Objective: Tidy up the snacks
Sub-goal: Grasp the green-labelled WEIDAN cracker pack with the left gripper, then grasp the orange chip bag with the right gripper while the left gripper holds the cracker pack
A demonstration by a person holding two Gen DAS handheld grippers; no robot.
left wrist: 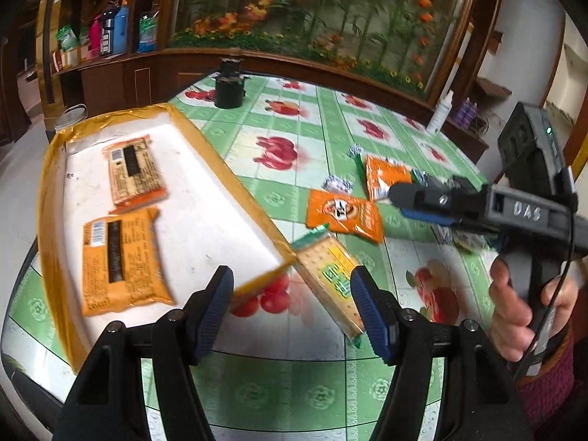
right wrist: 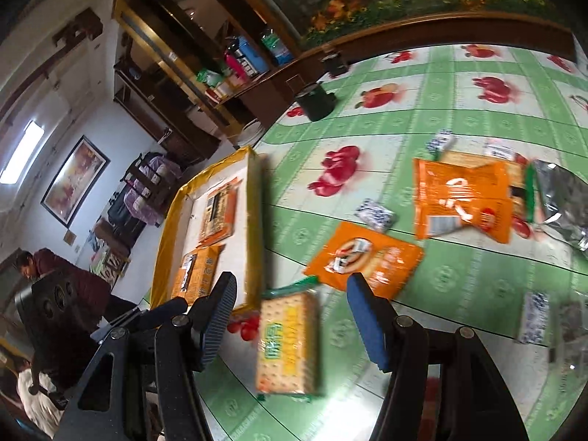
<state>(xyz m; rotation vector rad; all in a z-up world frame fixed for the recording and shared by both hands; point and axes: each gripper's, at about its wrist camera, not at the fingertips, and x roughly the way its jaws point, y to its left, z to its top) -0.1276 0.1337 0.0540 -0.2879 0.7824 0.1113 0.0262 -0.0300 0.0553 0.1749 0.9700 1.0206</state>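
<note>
**Risk note: cracker pack beside tray corner**

You are holding both grippers spread and empty: left gripper (left wrist: 292, 303), right gripper (right wrist: 290, 305). The cracker pack (right wrist: 286, 345) is lying on the worktop (right wrist: 459, 275), touching the corner of the yellow-rimmed tray (left wrist: 51, 191). If you are closing from the tray side, a finger may be catching the rim and shoving the tray, or crushing the crackers.

Dark wooden cabinet (left wrist: 110, 77) (cluttered shelves) beneath flower mural (left wrist: 312, 11).
</note>
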